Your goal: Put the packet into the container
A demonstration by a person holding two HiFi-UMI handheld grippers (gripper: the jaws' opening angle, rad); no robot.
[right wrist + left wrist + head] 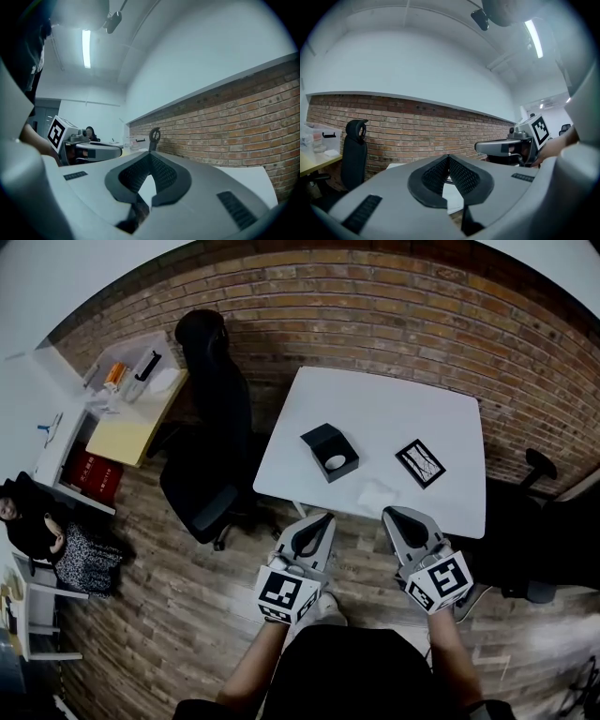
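**Both grippers short of the desk, task not yet begun.** The left gripper [313,524] and the right gripper [397,517] were held side by side. Each had its jaws pressed together with nothing between them, and both were well apart from the container [315,439] on its near side.

The container, a small black open box with something pale inside, was set near the middle of the white desk [375,399]. Two flat things were laid to the right of the container: a black packet [420,463] with white markings, and a pale crumpled packet [377,495], nearer the grippers and just inside the desk's edge. Which of the two the task meant could not be told.

Either was judged light, thin and pliable, and apt to slide on the smooth top. A pinch at one raised edge or crease was judged the surest hold. No object was seen between either packet and the container.

A black office chair [211,427] was placed left of the container, off the desk. A side desk [127,432] with a yellow top lay farther left, and a seated person [37,521] farther left again. A second dark chair [525,531] was seen well to the container's right.
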